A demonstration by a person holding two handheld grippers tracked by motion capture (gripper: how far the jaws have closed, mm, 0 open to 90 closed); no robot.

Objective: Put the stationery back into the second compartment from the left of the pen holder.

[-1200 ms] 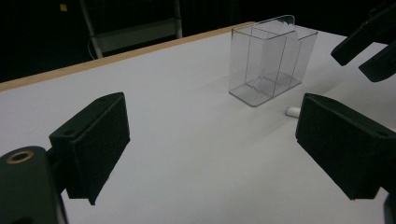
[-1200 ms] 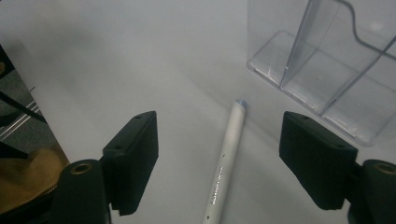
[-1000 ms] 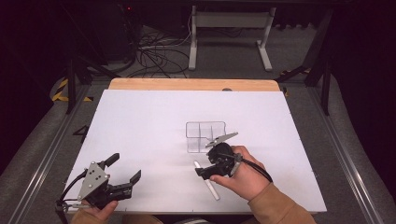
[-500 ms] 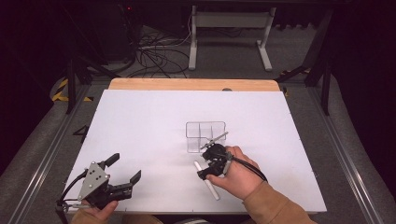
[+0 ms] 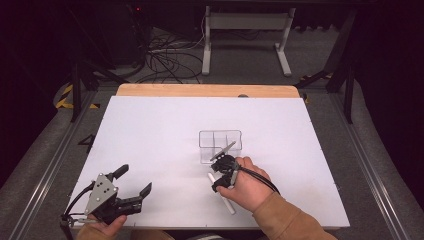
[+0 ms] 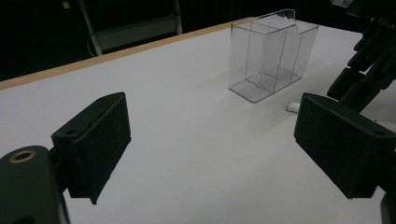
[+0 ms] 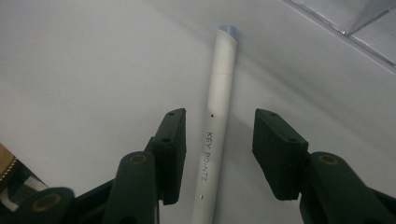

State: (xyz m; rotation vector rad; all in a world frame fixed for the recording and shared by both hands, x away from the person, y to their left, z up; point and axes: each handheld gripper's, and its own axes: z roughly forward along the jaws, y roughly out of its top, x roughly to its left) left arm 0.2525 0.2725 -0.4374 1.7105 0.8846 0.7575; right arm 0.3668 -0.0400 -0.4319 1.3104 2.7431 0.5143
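Note:
A white pen (image 7: 218, 93) printed "KEY POINTE" lies flat on the white table (image 5: 150, 135), just in front of a clear divided box (image 5: 220, 145). My right gripper (image 7: 220, 116) points down over the pen, one jaw on each side of the barrel. Its jaws have just been closing, and a gap still shows on both sides, so the pads (image 7: 173, 140) do not touch it. From above, the right gripper (image 5: 216, 181) covers the pen's upper half, and the pen's lower end (image 5: 227, 205) sticks out by the hand. My left gripper (image 5: 135, 179) rests open and empty at the front left.
In the left gripper view, the clear box (image 6: 271, 56) stands ahead to the right with the right gripper (image 6: 364, 70) beside it and the pen's tip (image 6: 293, 107) at its base. A wooden strip (image 5: 205, 90) edges the table's far side.
The right gripper has sunk and shifted left onto the pen, and its jaws have narrowed around it. The left gripper has not moved.

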